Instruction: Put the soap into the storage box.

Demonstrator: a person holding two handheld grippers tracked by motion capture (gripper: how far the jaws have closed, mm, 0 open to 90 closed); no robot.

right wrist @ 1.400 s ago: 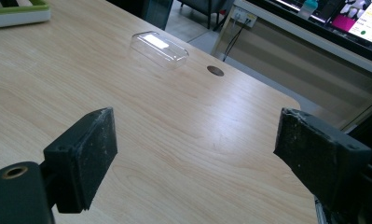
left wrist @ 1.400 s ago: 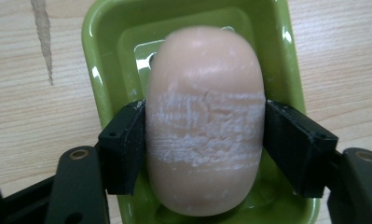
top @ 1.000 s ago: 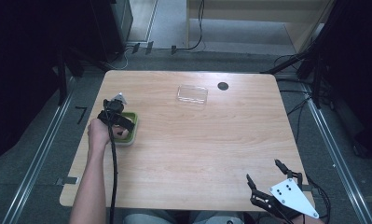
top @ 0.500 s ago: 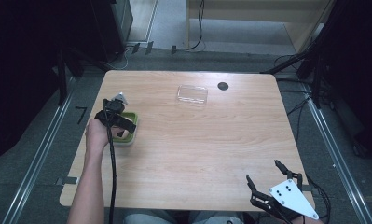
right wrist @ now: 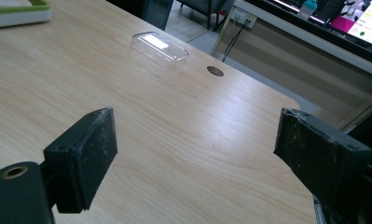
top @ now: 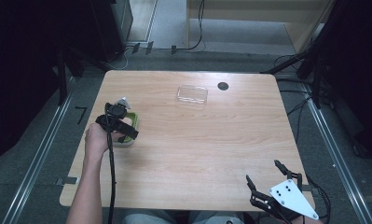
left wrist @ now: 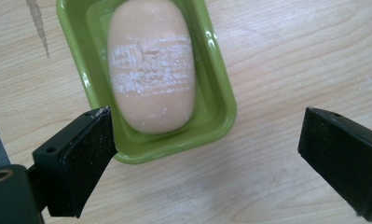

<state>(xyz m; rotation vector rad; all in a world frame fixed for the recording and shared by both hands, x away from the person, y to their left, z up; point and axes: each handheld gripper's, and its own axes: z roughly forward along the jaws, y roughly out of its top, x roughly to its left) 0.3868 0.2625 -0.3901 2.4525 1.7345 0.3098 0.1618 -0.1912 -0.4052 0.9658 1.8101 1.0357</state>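
Big light wooden table, then the left tool hanging wide open over the green plastic soap dish near the left edge, pale peach oval soap bar inside. Right tool is spread open too, idle. I'd centre the jaws around the dish before squeezing.

Green dish, peach soap (white-scuffed)
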